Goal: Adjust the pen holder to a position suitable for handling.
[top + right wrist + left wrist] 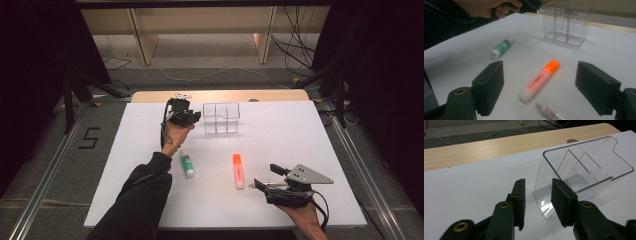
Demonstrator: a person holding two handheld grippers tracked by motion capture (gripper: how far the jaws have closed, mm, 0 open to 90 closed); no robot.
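The left tool (192,116) sits at the far left of the white worktop (280,135), its jaws partly apart with nothing pressed between them. Just beside it stands a clear plastic organiser (221,118) with inner dividers. In the left gripper view, that tool (537,191) frames the near corner of the organiser (584,173), whose clear wall shows in the gap without touching either pad.

The right tool (264,176) rests near the front right of the worktop, jaws wide, holding nothing. The right gripper view, looking between its pads (539,88), shows an orange highlighter (540,79) lying flat ahead, well short of both pads. A small patterned thing (549,113) lies just in front of the highlighter; it is too unclear to name.

From above, the highlighter (238,170) lies between the two tools. A green and white glue stick (187,165) lies to its left, beside the person's left forearm (145,190). Nothing blocks either item.
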